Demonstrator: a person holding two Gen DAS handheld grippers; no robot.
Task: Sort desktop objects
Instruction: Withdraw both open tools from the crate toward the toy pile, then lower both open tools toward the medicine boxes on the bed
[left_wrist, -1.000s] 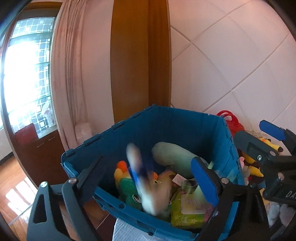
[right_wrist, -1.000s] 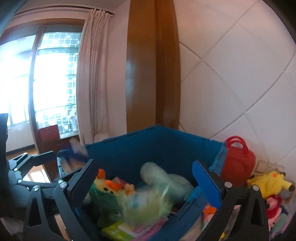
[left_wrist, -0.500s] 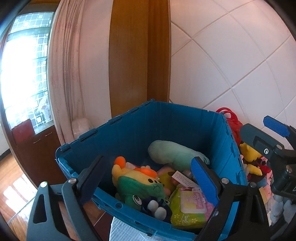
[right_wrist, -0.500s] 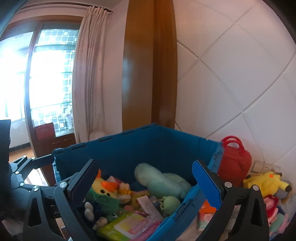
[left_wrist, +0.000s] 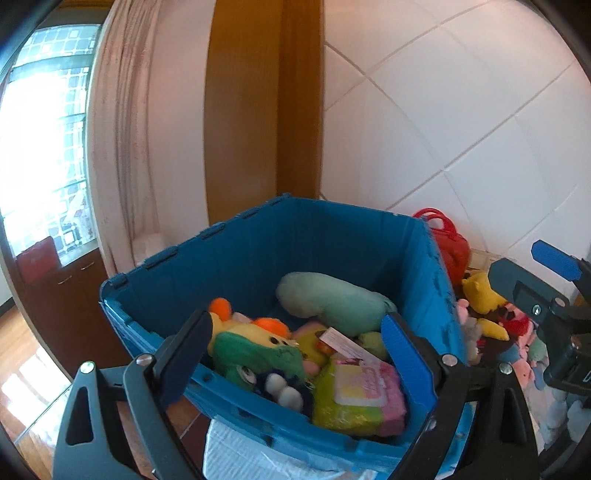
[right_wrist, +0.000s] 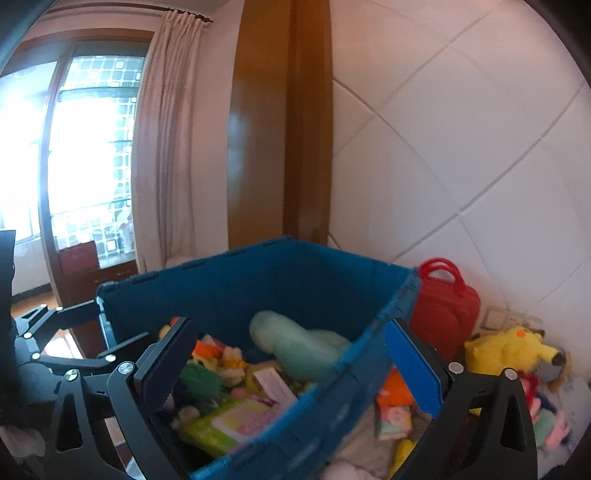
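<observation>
A blue crate (left_wrist: 258, 251) (right_wrist: 303, 273) holds several soft toys: a pale green plush (left_wrist: 332, 299) (right_wrist: 295, 347), a green and yellow plush with orange tufts (left_wrist: 255, 343), a small dark blue plush with white paws (left_wrist: 280, 387), and a green and pink packet (left_wrist: 358, 395) (right_wrist: 229, 424). My left gripper (left_wrist: 295, 354) hovers open over the crate's near wall, nothing between its fingers. My right gripper (right_wrist: 291, 365) is open too, straddling the crate's right wall with nothing held. The right gripper (left_wrist: 554, 291) also shows at the edge of the left wrist view.
To the right of the crate lie a red handbag (right_wrist: 443, 299) (left_wrist: 448, 243), a yellow plush (right_wrist: 509, 347) (left_wrist: 480, 295) and several more small toys (right_wrist: 395, 406) on a pale cloth. A tiled wall, a wooden pillar (left_wrist: 258, 110), a curtain and a window stand behind.
A blurred dark blue toy was falling between the left fingers a second ago; it now rests in the crate beside the green plush. Both views have shifted slightly toward the right-hand toy pile.
</observation>
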